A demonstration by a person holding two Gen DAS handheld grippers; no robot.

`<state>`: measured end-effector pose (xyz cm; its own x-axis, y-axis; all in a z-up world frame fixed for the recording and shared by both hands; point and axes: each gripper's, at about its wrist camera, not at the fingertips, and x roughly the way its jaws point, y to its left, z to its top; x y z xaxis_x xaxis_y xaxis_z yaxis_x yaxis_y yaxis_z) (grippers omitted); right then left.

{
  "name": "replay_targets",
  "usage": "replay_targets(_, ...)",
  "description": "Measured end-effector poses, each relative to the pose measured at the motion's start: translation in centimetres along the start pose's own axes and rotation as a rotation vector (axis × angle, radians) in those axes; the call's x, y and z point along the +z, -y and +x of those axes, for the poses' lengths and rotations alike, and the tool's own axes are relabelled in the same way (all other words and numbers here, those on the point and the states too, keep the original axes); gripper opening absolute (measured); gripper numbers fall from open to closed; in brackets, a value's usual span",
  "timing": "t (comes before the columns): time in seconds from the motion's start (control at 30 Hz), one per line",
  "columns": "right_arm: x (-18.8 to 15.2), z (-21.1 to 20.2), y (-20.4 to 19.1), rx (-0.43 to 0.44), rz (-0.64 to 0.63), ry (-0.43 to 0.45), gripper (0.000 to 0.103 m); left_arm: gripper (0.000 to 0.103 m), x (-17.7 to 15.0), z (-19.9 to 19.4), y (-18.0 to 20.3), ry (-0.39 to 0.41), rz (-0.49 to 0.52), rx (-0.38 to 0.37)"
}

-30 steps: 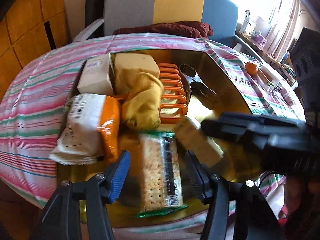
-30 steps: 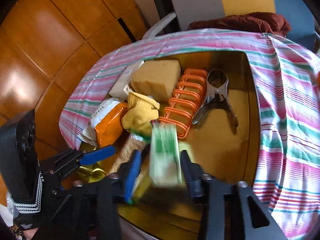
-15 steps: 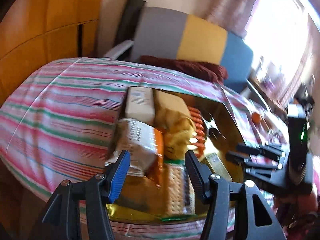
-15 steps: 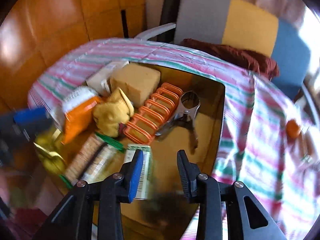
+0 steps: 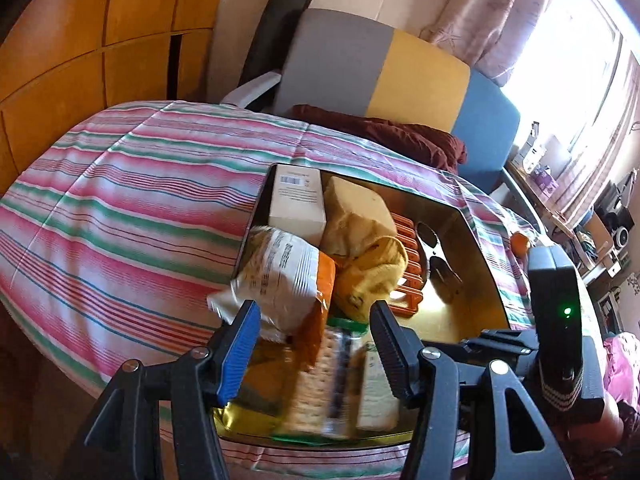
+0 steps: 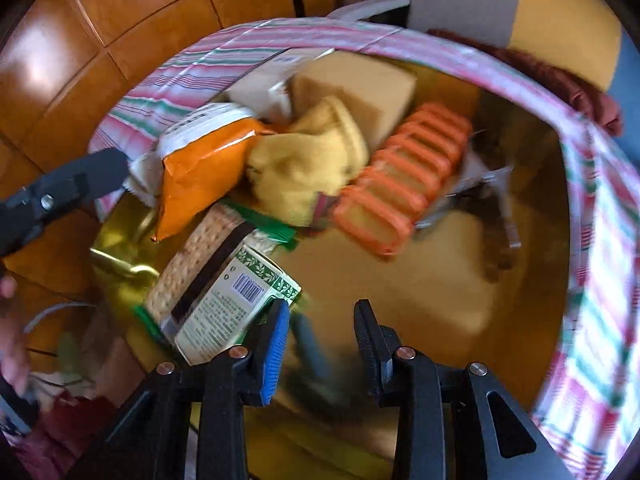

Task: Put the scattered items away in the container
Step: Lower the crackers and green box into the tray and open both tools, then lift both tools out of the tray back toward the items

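Most items already crowd the left half of the gold tray [image 6: 440, 280]; the green-printed box [image 6: 236, 304] lies at its near edge, just beside the empty, parted right tongs [image 6: 320, 334]; left tongs [image 5: 314, 344] hover spread above; a careless nudge might tip the box over that rim.

The tray [image 6: 400, 280] is glossy gold metal, mirror-smooth. The cloth [image 5: 120, 208] under it is striped woven fabric, matt. The snack bag [image 6: 192, 184] is shiny crinkled foil; the cracker pack [image 6: 200, 252] clear glossy film. The green box [image 6: 232, 304] is smooth printed card. The rack [image 6: 404, 176] is orange plastic. The glove [image 6: 304, 168] is soft yellow cloth. The wall panels [image 5: 100, 40] are polished wood
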<state>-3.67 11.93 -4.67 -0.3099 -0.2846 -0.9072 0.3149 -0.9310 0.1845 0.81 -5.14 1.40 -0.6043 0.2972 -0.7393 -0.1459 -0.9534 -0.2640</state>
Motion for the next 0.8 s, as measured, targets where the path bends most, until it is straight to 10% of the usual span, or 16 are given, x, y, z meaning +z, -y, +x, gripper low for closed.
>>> replay_targets(0.4, -1.1, -4.0, 2.2, -0.012, 0.069, 0.172, 0.044, 0.058, 0.4, 0.6, 2.3, -0.014, 0.048, -0.004)
replay_targets(0.8, -6.6, -11.2, 13.7, -0.206, 0.432, 0.423, 0.048, 0.058, 1.1, 5.0, 15.2, -0.108, 0.288, -0.2)
